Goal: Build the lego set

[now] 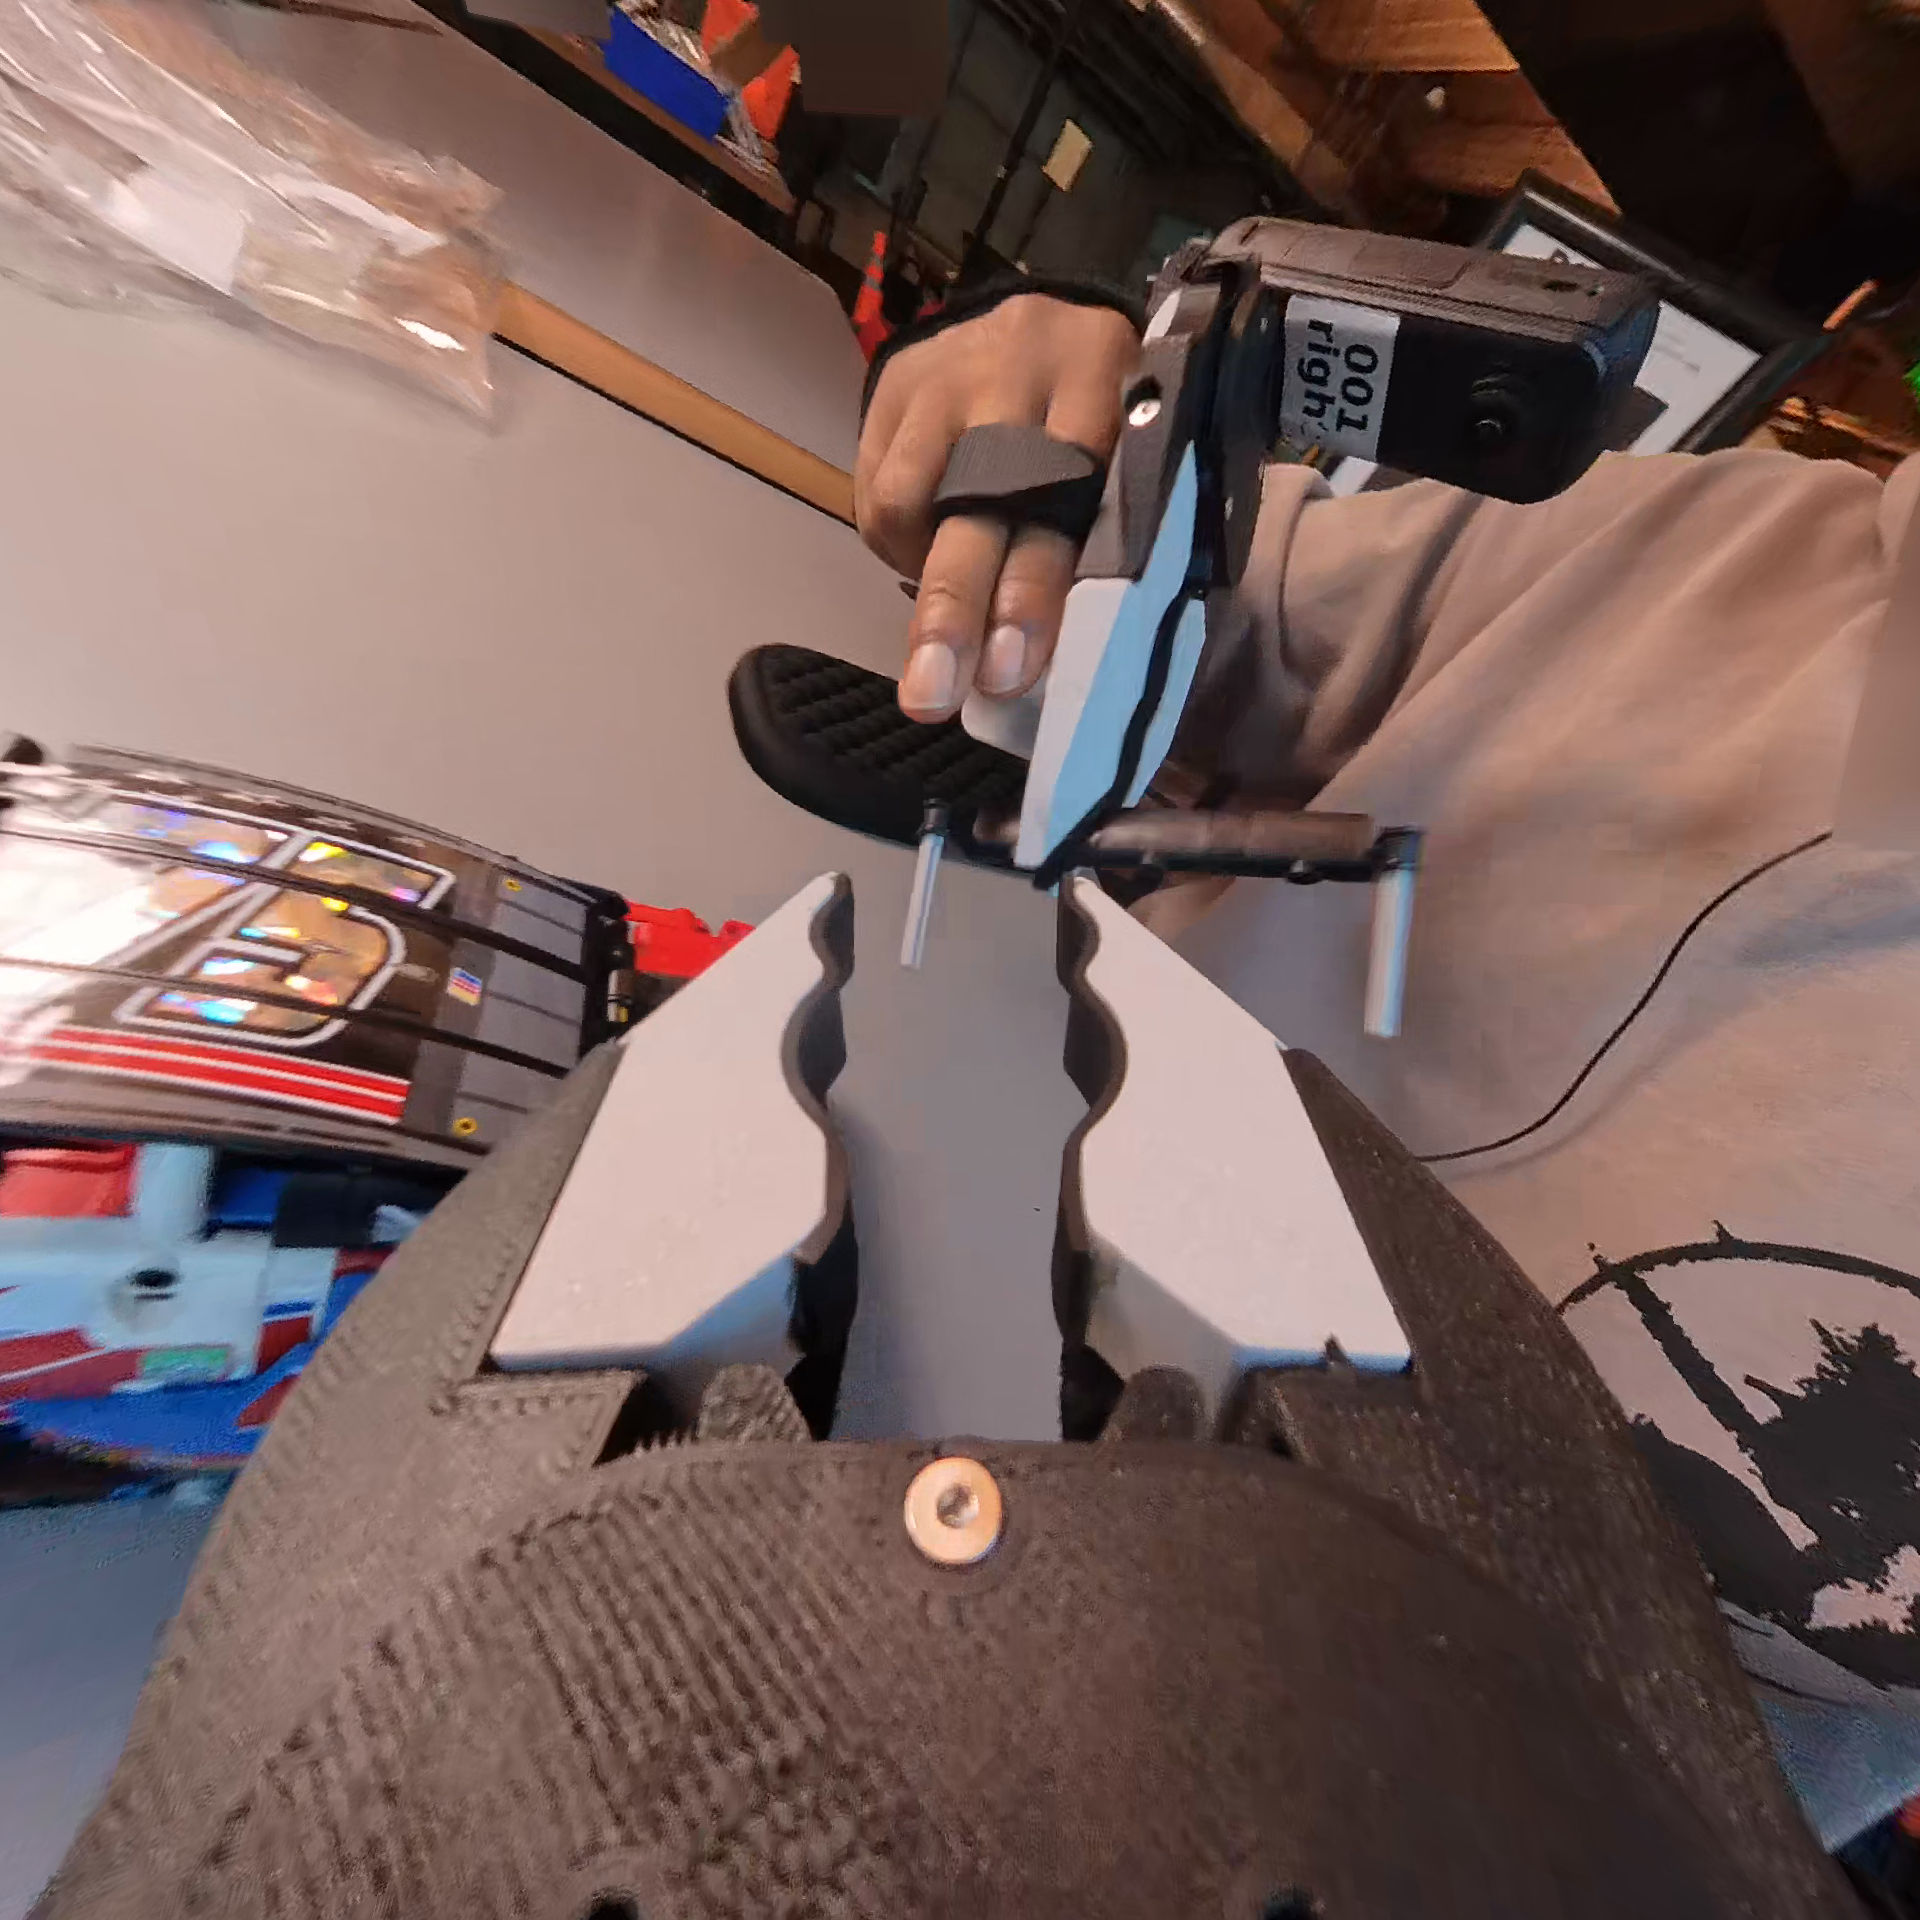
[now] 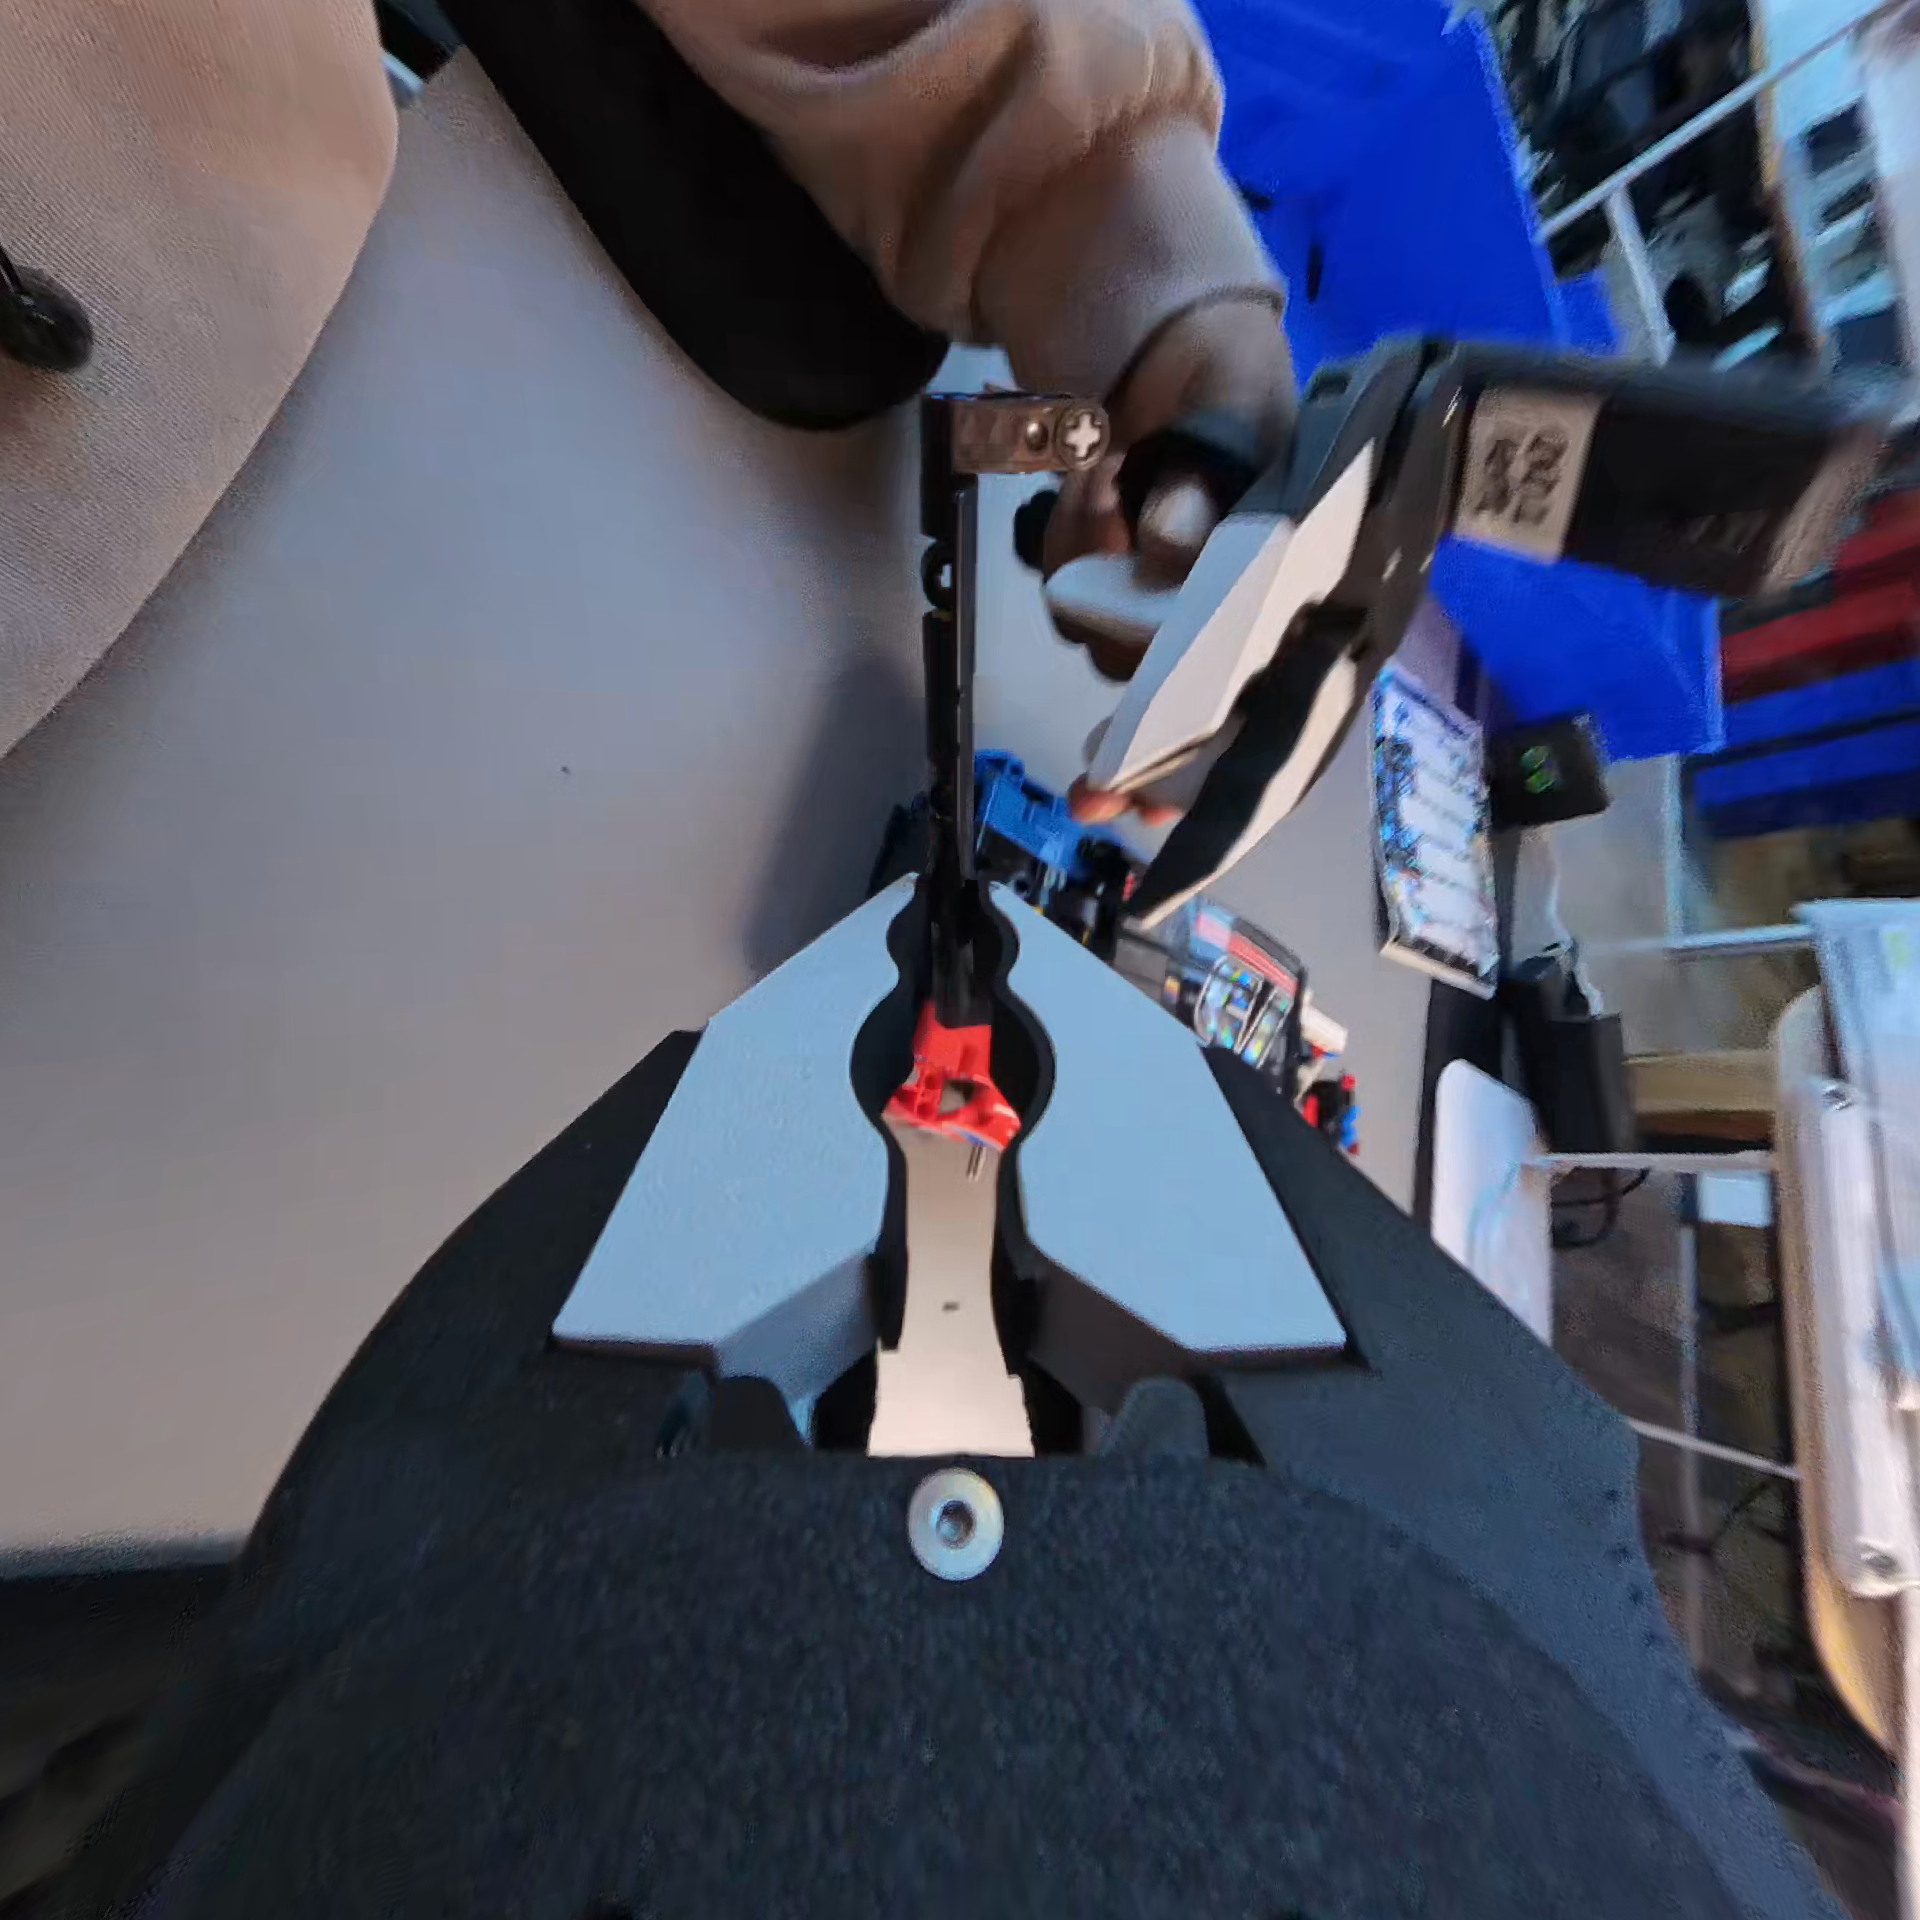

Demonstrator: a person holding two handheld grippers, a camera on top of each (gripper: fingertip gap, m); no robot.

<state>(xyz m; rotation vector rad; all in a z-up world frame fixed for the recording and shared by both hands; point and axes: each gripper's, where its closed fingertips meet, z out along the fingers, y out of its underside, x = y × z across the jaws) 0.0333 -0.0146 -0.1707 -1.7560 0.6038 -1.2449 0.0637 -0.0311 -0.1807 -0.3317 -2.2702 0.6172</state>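
Note:
My left gripper (image 1: 956,904) is open and empty, its jaws set apart just below the right gripper. My right gripper (image 2: 951,899) is shut on a black Lego sub-assembly (image 2: 951,665), a long beam with a red piece (image 2: 951,1091) at the near end and a cross-hole connector (image 2: 1029,436) at the far end. In the left wrist view the right gripper (image 1: 1049,873) holds that sub-assembly (image 1: 1226,831) crosswise, with two grey axles (image 1: 1387,956) hanging from it. The Lego car (image 1: 208,987), black with red, white and blue, lies at the left. The left gripper (image 2: 1127,842) also shows open in the right wrist view.
A clear plastic bag (image 1: 239,208) lies on the grey table (image 1: 468,582) at the far left. The person's beige sleeve (image 1: 1558,727) and a thin black cable (image 1: 1621,1039) are at the right. The car (image 2: 1236,987) and shelves (image 2: 1714,156) with blue bins (image 2: 1818,727) lie beyond. The left gripper's tips are roughly 4 cm from the right gripper's.

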